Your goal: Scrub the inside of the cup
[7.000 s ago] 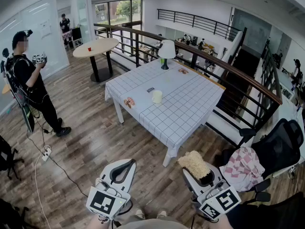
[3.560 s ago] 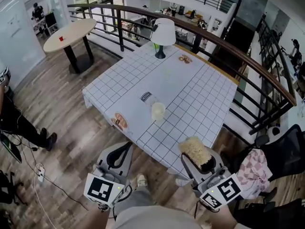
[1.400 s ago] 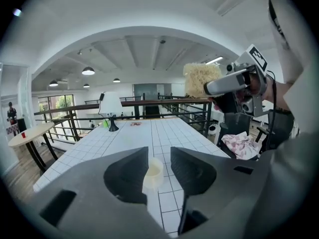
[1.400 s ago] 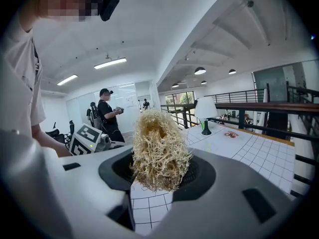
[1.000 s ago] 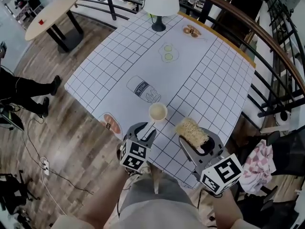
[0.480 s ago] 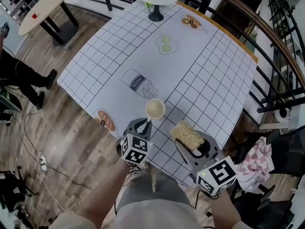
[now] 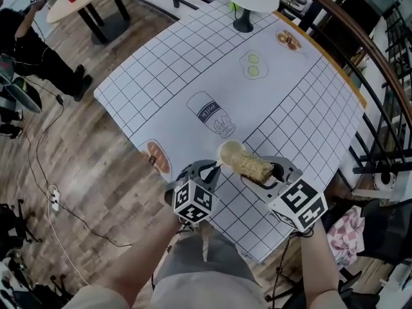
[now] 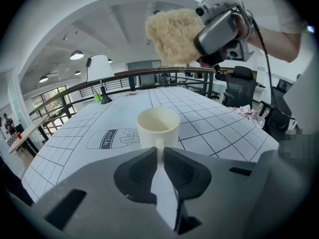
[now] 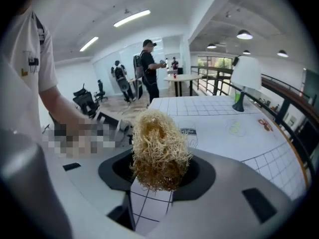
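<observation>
Cream cup [image 7: 230, 152] on the gridded table [image 7: 161, 76]. In the head view, the left gripper [image 7: 215, 167] has dropped in on the cup's near side. The right gripper [image 7: 259, 172] has swung its straw-coloured scrubber [image 7: 248, 165] down to the cup's rim.

Left gripper view: the jaws have just been closing and now pinch the cup's handle [image 8: 159, 151], so the cup looks steadied and scrubbing can begin.

Right gripper view: the jaws are clamped on the scrubber, which hides the cup.

Just beyond the cup, a printed carton [image 7: 211, 114] reads "milk".
</observation>
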Action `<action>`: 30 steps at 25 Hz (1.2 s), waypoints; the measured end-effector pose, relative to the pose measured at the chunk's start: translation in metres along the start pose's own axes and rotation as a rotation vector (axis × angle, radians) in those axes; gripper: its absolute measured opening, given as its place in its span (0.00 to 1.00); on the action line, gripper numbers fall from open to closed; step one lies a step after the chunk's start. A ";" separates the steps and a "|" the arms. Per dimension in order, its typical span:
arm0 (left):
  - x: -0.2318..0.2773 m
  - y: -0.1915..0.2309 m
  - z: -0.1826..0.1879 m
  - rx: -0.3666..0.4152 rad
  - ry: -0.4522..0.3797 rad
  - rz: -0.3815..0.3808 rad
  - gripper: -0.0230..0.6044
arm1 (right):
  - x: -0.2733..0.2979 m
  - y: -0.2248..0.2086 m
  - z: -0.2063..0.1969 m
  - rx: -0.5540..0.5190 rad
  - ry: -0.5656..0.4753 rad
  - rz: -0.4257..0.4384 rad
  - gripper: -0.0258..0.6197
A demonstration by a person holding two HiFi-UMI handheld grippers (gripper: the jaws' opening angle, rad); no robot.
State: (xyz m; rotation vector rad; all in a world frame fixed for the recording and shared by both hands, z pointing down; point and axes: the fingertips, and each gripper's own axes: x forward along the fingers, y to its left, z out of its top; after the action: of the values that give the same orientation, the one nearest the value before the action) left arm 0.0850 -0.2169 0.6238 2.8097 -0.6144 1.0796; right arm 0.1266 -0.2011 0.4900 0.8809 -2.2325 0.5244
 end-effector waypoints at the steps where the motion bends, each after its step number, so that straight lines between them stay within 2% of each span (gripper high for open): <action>1: 0.000 0.001 0.002 0.009 -0.001 -0.015 0.12 | 0.008 -0.002 -0.001 -0.039 0.048 0.019 0.32; 4: -0.003 0.001 -0.001 0.048 0.001 -0.032 0.12 | 0.028 -0.005 -0.007 -0.141 0.178 0.053 0.32; 8: -0.014 0.006 -0.014 0.027 -0.002 -0.035 0.12 | 0.057 -0.006 -0.023 -0.296 0.365 0.074 0.31; 11: -0.015 0.010 -0.016 0.056 -0.003 -0.020 0.12 | 0.073 -0.013 -0.039 -0.404 0.517 0.078 0.31; 16: -0.013 0.009 -0.012 0.086 -0.021 -0.019 0.12 | 0.087 -0.021 -0.051 -0.533 0.677 0.062 0.31; 21: -0.015 0.013 -0.012 0.089 -0.044 -0.015 0.12 | 0.090 -0.020 -0.051 -0.514 0.695 0.149 0.32; 23: -0.015 0.014 -0.011 0.083 -0.047 -0.012 0.12 | 0.090 -0.019 -0.051 -0.484 0.668 0.168 0.32; 28: -0.014 0.011 -0.007 0.065 -0.059 -0.021 0.12 | 0.088 -0.019 -0.051 -0.452 0.591 0.152 0.33; 30: -0.012 0.009 -0.008 0.063 -0.058 -0.036 0.12 | 0.086 -0.013 -0.051 -0.430 0.559 0.179 0.37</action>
State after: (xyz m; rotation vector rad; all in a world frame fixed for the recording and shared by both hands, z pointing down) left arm 0.0680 -0.2195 0.6216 2.9031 -0.5427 1.0318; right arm 0.1118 -0.2193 0.5877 0.2669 -1.8071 0.3000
